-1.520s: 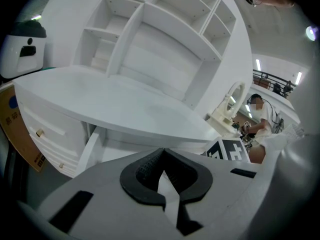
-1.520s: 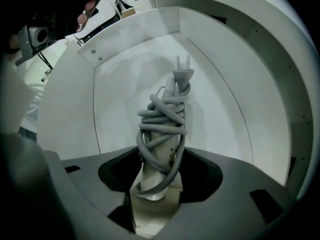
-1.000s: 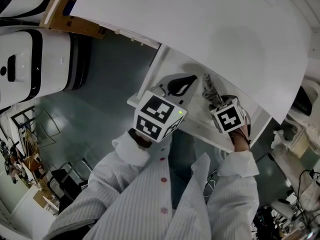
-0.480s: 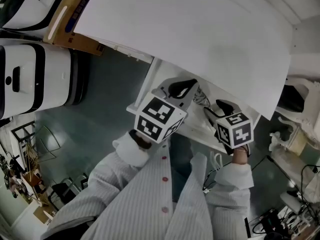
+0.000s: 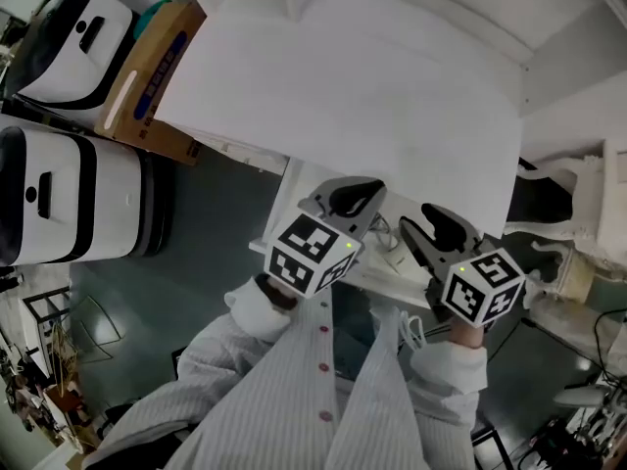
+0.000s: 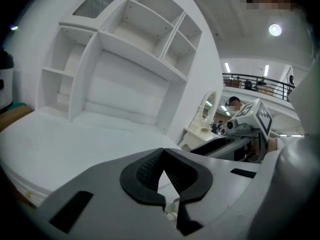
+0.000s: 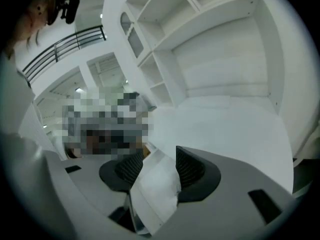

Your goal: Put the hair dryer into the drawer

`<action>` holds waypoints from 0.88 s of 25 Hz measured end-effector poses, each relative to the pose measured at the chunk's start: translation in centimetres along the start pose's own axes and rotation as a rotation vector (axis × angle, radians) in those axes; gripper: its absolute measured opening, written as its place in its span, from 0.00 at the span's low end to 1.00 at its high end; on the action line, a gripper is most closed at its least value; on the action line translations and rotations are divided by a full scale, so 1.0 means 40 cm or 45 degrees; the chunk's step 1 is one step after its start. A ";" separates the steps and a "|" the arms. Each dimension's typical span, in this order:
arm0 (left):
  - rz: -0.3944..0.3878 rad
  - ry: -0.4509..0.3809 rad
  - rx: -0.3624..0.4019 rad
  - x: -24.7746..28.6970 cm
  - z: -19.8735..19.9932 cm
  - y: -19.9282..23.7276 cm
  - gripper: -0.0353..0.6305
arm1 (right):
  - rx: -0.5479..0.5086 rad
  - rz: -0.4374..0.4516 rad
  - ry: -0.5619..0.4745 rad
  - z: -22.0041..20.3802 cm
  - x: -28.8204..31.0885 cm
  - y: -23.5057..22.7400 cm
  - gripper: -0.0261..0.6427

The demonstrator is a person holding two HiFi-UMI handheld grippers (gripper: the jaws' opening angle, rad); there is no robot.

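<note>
A white drawer stands pulled out from under the white desk top. Both grippers hover over it. My left gripper is shut, its black pads meeting at the tips with nothing between them. My right gripper is open and empty; a white drawer edge shows through the gap. Between the two grippers, a bit of light cord lies in the drawer. The hair dryer's body is hidden under the grippers. The right gripper also appears in the left gripper view.
Two white and black machines and a cardboard box stand on the floor to the left. White shelving rises at the back of the desk. An ornate white piece of furniture stands at the right.
My right gripper has drawn back out of the drawer toward the person. The left gripper has kept its place. Less of the drawer shows below the desk top.
</note>
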State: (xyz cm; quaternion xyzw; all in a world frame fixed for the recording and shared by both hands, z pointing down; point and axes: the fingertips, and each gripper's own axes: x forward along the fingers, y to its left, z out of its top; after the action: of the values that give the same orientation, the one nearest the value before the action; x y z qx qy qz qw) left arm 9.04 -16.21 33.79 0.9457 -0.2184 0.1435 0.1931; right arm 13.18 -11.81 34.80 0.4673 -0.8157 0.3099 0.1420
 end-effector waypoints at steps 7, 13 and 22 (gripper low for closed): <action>-0.096 -0.098 0.061 -0.039 0.124 -0.100 0.07 | -0.110 -0.062 -0.323 0.176 -0.169 0.079 0.33; -0.165 -0.199 0.148 -0.072 0.227 -0.163 0.07 | -0.205 -0.143 -0.559 0.266 -0.279 0.139 0.13; -0.209 -0.243 0.266 -0.112 0.303 -0.227 0.07 | -0.228 -0.155 -0.665 0.310 -0.332 0.192 0.06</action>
State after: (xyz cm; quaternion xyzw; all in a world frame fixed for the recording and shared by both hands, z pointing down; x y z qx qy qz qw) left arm 11.67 -12.25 18.74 0.9847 -0.1415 0.0586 0.0833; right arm 14.31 -7.90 15.47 0.5651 -0.8192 0.0966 -0.0137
